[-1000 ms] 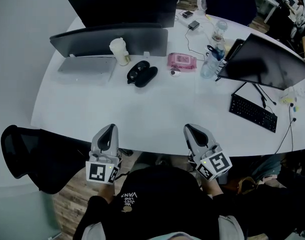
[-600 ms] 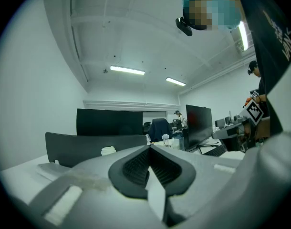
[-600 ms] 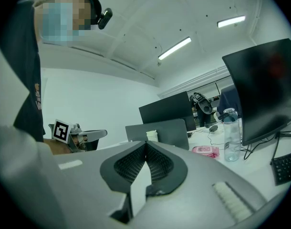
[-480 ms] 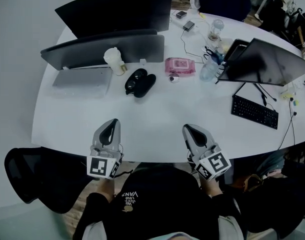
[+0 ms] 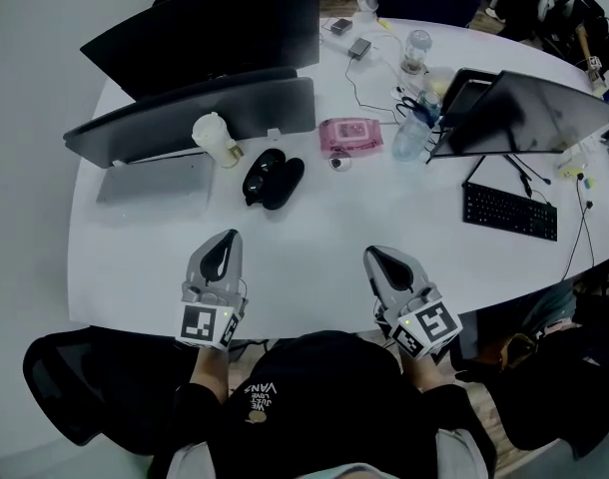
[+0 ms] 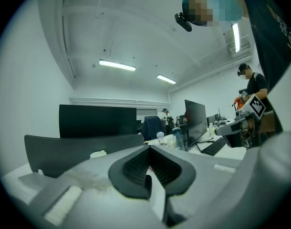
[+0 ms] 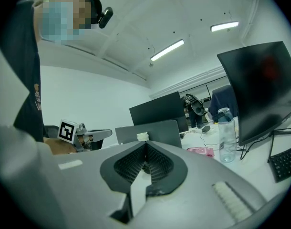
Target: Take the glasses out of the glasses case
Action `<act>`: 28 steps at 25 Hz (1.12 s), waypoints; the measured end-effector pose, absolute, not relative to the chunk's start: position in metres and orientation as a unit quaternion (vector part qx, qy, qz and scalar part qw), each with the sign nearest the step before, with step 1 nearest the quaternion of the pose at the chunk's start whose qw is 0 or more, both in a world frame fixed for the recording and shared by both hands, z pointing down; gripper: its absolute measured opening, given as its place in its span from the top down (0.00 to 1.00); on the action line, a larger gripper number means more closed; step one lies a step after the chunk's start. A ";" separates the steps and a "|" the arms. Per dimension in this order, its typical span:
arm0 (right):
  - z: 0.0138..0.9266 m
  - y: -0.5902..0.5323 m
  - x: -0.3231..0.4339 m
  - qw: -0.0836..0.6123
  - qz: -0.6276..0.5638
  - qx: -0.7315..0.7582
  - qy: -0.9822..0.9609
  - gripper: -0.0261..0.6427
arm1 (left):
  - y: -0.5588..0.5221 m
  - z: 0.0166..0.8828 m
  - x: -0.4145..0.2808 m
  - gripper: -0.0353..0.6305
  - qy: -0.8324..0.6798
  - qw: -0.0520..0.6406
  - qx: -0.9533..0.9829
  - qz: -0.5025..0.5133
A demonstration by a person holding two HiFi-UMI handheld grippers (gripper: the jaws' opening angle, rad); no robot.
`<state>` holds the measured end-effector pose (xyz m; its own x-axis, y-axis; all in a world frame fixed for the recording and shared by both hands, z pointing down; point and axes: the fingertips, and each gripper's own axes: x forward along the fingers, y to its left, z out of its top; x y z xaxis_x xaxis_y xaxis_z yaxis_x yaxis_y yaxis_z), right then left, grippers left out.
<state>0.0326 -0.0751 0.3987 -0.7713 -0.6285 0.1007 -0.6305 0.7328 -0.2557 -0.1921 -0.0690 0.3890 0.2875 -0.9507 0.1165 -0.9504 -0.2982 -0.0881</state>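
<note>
In the head view a black glasses case (image 5: 273, 178) lies open on the white table (image 5: 324, 228), beyond both grippers. Something dark rests in its left half; whether it is the glasses I cannot tell. My left gripper (image 5: 223, 239) hangs over the near part of the table, shut and empty, a short way in front of the case. My right gripper (image 5: 377, 255) is level with it further right, also shut and empty. In the left gripper view the jaws (image 6: 149, 147) meet at the tip, and so do the jaws (image 7: 145, 143) in the right gripper view. The case is hidden in both.
Behind the case stand a grey laptop (image 5: 195, 118), a pale cup (image 5: 213, 138) and a black monitor (image 5: 215, 28). A pink wipes pack (image 5: 349, 135) and a water bottle (image 5: 412, 133) lie to the right, then another monitor (image 5: 529, 113) and a keyboard (image 5: 509, 211). A black chair (image 5: 75, 387) stands lower left.
Both grippers have moved forward from the table's near edge to over its surface, closer to the case. They stay shut.
</note>
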 end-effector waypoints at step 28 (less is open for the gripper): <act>0.421 -0.110 0.021 0.025 0.163 0.386 -0.908 0.96 | -0.201 0.430 -0.200 0.94 0.522 -0.005 -0.846 -0.102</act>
<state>0.0206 -0.1101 0.4207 -0.7007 -0.6924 0.1722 -0.7090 0.6487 -0.2766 -0.2004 -0.2005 0.4297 0.4331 -0.8835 0.1787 -0.8855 -0.4540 -0.0985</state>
